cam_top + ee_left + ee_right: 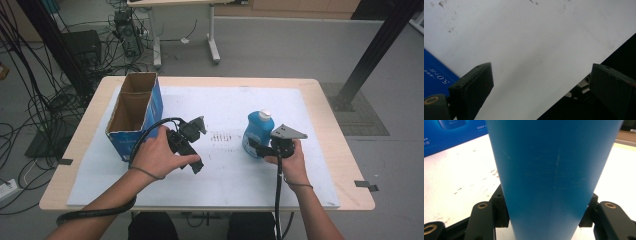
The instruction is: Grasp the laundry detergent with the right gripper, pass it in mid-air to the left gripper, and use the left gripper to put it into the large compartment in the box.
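Note:
A blue bottle (258, 131) with a white cap (265, 115) stands upright on the white mat (235, 182), right of centre. My right gripper (256, 145) is shut on the bottle's lower body from the near side. In the right gripper view the blue bottle (549, 170) sits between the pads, which press both of its sides; the right gripper (544, 213) is level with the mat. My left gripper (196, 165) is held in a hand just right of the open cardboard box (154, 107). The left gripper (541, 68) is open over bare mat, nothing between its jaws.
The blue-sided box (449, 132) stands at the mat's left edge, its top open; its blue side (435, 76) shows by the left jaw. Small dark specks (222, 136) mark the mat's middle. The wooden table (345, 165) borders the mat. Cables and desk legs lie on the floor beyond.

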